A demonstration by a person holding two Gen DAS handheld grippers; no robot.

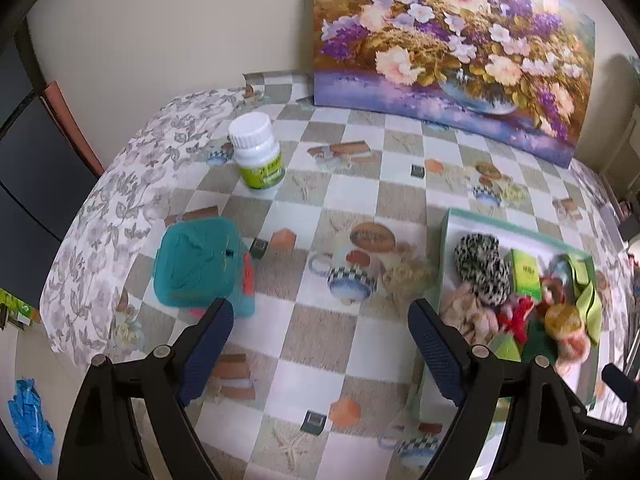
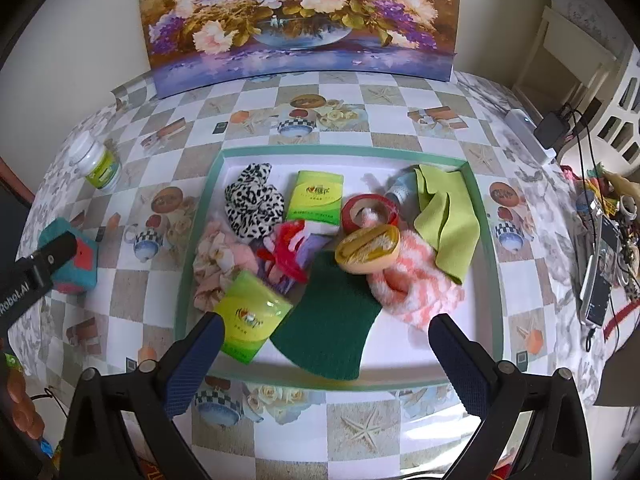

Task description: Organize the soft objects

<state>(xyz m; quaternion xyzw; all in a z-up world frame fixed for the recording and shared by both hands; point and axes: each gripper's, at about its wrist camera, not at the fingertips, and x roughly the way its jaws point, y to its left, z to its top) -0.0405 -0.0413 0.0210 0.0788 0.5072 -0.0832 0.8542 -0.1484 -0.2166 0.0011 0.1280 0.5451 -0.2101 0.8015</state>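
A teal soft cube with a red side lies on the checkered table left of my open, empty left gripper; it also shows in the right wrist view. A green-rimmed white tray holds soft things: a leopard scrunchie, a pink floral scrunchie, a green scouring pad, a lime cloth, a pink-white fuzzy sock, two tissue packs and a yellow sponge. My right gripper is open and empty over the tray's near edge.
A white pill bottle with a green label stands at the table's back left. A flower painting leans on the wall behind. Red tape roll lies in the tray. Cables and clutter crowd the right edge.
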